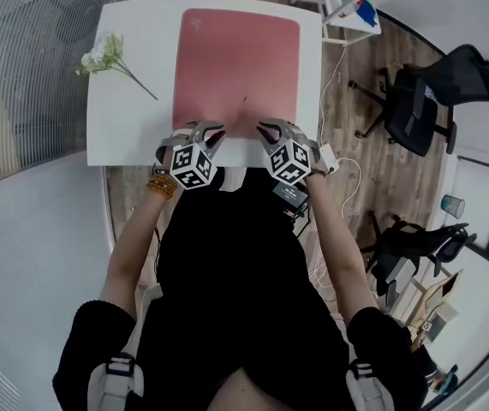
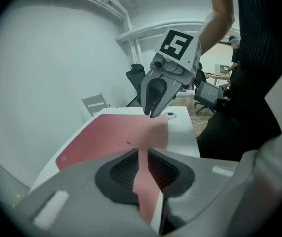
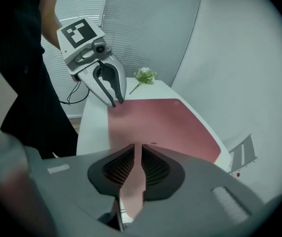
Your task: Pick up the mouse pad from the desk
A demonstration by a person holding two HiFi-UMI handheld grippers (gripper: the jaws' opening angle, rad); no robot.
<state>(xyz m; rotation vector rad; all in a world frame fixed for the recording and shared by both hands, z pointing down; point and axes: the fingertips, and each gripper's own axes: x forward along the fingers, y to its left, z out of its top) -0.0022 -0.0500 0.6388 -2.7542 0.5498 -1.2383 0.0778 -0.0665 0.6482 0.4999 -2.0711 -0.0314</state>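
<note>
Closest to the head camera is the person's black-clad torso, with both bare forearms reaching forward to the near edge of the white rectangular bench. Each hand carries a grey two-jaw gripper topped by a marker cube.

Across the middle of the bench lies the salmon-pink rectangular mouse pad with rounded corners, its long sides running away from the person. Most of it rests flat on the bench top. Its near edge is caught at two places.

At the near left corner, the left gripper has its jaws closed tight on the pad. In the left gripper view a thin strip of pink material stands upright between the ribbed black pads. At the near right corner, the right gripper pinches the pad the same way, the pink edge squeezed between its closed jaws. The two grippers sit near each other, tips angled inward, both at the bench's near edge.

On the far left part of the bench, well apart from the pad, lies a sprig of white flowers on a thin green stem. Beyond the bench on the right, a black office chair stands on the wooden floor, and a white cable trails down beside the bench.
</note>
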